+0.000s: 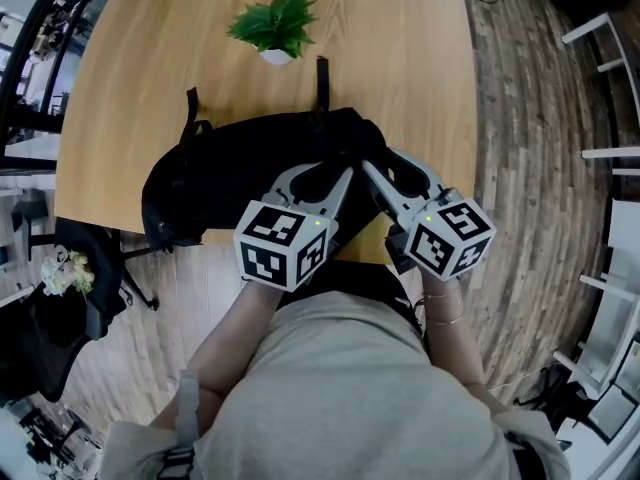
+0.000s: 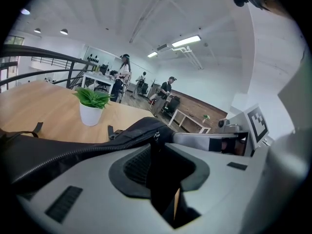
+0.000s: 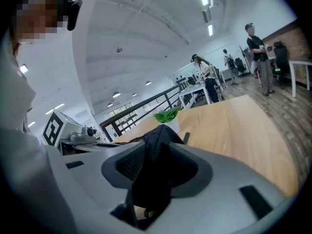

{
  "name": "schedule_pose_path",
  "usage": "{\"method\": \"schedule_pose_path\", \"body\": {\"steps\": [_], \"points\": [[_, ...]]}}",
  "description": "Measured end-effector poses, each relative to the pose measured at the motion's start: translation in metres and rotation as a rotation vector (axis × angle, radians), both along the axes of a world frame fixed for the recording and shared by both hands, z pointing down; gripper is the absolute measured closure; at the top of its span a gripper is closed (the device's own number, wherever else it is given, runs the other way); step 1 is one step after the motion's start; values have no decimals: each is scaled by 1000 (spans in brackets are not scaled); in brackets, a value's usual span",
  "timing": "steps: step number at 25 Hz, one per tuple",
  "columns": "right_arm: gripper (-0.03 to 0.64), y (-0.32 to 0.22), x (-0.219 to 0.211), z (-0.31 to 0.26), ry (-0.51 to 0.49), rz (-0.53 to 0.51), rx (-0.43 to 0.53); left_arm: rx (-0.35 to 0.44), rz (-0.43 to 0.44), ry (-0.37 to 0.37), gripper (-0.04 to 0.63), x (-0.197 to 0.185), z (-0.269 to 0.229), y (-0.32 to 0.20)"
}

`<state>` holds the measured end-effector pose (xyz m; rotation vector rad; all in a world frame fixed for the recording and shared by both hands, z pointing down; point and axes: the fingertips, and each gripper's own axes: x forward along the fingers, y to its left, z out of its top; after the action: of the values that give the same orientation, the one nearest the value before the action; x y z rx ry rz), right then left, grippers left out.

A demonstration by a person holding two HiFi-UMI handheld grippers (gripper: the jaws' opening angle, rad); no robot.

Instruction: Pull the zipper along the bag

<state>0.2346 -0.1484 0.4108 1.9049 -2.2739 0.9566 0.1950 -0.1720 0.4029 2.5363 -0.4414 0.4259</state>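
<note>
A black bag [image 1: 230, 168] lies across the near edge of the wooden table [image 1: 400, 78]. Its zipper [image 2: 73, 152] runs along the top seam to a slider [image 2: 155, 136]. My left gripper [image 1: 345, 175] is at the bag's right half with its tips drawn together. In the left gripper view [image 2: 157, 145] the slider sits at the tips and a dark tab runs down between the pads. My right gripper [image 1: 383, 158] stands at the bag's right end with its fingertips apart. A fold of black fabric [image 3: 156, 135] rises loosely between its jaws [image 3: 156, 152].
A potted green plant [image 1: 275, 28] stands at the table's far side, behind the bag. Two bag straps [image 1: 322, 73] lie toward it. A dark chair [image 1: 90, 268] is by the table's left corner. People stand far off in the room [image 3: 256, 43].
</note>
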Motion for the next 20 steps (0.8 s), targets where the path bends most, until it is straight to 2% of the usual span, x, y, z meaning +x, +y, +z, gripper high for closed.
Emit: {"method": "schedule_pose_path", "body": {"steps": [6, 15, 20], "points": [[511, 3, 1, 2, -18, 36, 3, -11, 36, -8, 497, 7, 3, -1], [525, 9, 6, 3, -26, 84, -3, 8, 55, -11, 508, 16, 4, 1], [526, 9, 6, 3, -30, 96, -1, 24, 21, -11, 522, 18, 8, -1]]}}
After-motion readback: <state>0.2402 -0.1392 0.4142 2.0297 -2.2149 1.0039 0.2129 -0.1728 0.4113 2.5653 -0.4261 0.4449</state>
